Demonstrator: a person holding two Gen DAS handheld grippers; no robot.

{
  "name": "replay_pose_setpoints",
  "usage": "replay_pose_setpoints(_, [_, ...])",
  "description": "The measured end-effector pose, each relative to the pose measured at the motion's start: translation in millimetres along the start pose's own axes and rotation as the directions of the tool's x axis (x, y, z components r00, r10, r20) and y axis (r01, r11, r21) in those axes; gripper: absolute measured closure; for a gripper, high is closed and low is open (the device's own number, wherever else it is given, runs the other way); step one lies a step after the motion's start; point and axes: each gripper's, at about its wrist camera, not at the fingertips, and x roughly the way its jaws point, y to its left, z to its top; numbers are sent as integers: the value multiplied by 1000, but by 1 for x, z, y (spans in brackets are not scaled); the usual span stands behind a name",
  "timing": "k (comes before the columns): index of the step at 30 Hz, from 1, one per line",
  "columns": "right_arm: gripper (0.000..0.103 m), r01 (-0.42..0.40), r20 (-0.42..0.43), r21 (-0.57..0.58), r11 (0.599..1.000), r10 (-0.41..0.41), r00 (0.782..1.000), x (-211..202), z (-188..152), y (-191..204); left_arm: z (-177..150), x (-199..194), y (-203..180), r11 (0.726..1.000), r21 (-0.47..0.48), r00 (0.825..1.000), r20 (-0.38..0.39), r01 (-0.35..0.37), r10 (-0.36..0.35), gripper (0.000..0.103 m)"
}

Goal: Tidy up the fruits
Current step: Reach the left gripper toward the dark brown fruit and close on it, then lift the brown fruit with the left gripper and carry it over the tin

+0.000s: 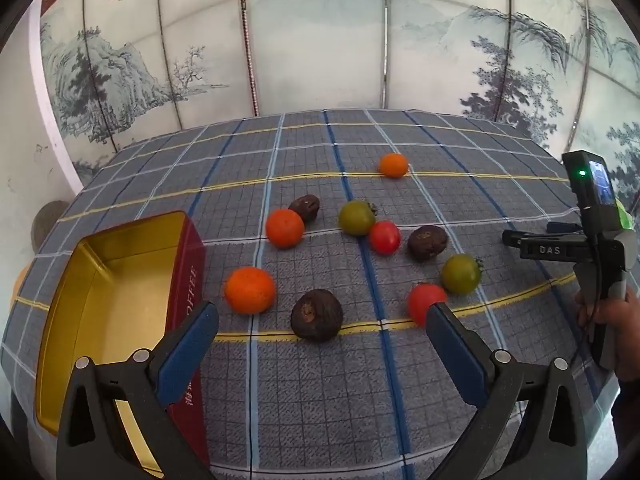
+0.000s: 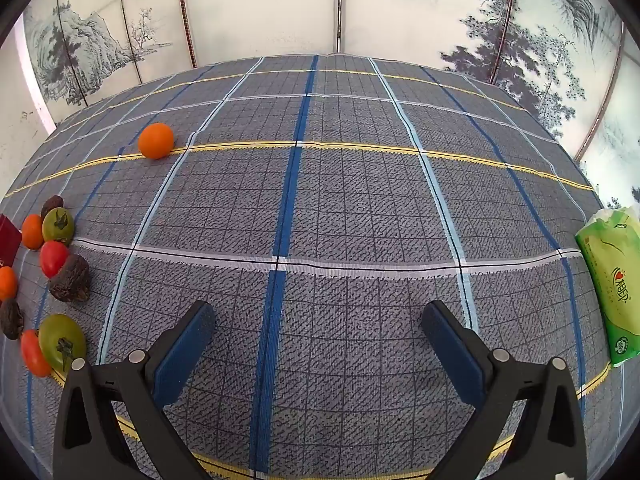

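Note:
My left gripper (image 1: 322, 314) hangs open above the checked cloth, and a dark brown wrinkled fruit (image 1: 316, 314) lies on the cloth between its fingers, untouched. An orange (image 1: 250, 289) sits left of it and a red tomato (image 1: 424, 302) right, by the right fingertip. Farther off lie another orange (image 1: 284, 227), two brown fruits (image 1: 427, 243), green tomatoes (image 1: 356, 217) and a lone orange (image 1: 393, 165). An open red tin (image 1: 120, 308) with a gold inside stands at the left. My right gripper (image 2: 318, 320) is open over bare cloth; the fruits (image 2: 62, 340) lie at its far left.
A green tissue pack (image 2: 612, 280) lies at the cloth's right edge. A painted folding screen (image 1: 320, 40) stands behind the table. In the left wrist view the other hand-held gripper (image 1: 596, 248) shows at the right, gripped by a hand (image 1: 616, 328).

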Motion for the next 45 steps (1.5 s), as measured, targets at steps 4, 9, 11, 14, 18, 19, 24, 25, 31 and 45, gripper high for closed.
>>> replay_pose_setpoints(4, [0, 0, 0, 0, 1000, 0, 1000, 0, 0, 0, -2, 6, 10, 999, -33, 1000, -13, -7, 6, 1])
replay_pose_setpoints(9, [0, 0, 0, 0, 1000, 0, 1000, 0, 0, 0, -3, 14, 20, 998, -56, 999, -35, -31, 29, 1])
replay_pose_setpoints(11, [0, 0, 0, 0, 1000, 0, 1000, 0, 0, 0, -4, 19, 24, 997, -78, 998, -52, -25, 21, 8])
replay_pose_setpoints(14, [0, 0, 0, 0, 1000, 0, 1000, 0, 0, 0, -4, 25, 28, 995, -101, 997, -77, -15, 7, 14])
replay_pose_setpoints(18, [0, 0, 0, 0, 1000, 0, 1000, 0, 0, 0, -5, 31, 27, 994, -111, 996, -90, 2, -12, 16])
replay_pose_setpoints(19, [0, 0, 0, 0, 1000, 0, 1000, 0, 0, 0, -4, 31, 26, 994, -108, 996, -90, 5, -15, 18])
replay_pose_setpoints(24, [0, 0, 0, 0, 1000, 0, 1000, 0, 0, 0, -1, 42, 23, 995, -99, 993, -117, 15, -26, 24])
replay_pose_setpoints(25, [0, 0, 0, 0, 1000, 0, 1000, 0, 0, 0, -1, 45, 23, 995, -103, 992, -126, 18, -31, 25])
replay_pose_setpoints(31, [0, 0, 0, 0, 1000, 0, 1000, 0, 0, 0, -2, 56, 21, 995, -100, 987, -156, 9, -25, 29])
replay_pose_setpoints(45, [0, 0, 0, 0, 1000, 0, 1000, 1, 0, 0, -6, 57, 16, 998, -69, 986, -166, -5, -7, 65])
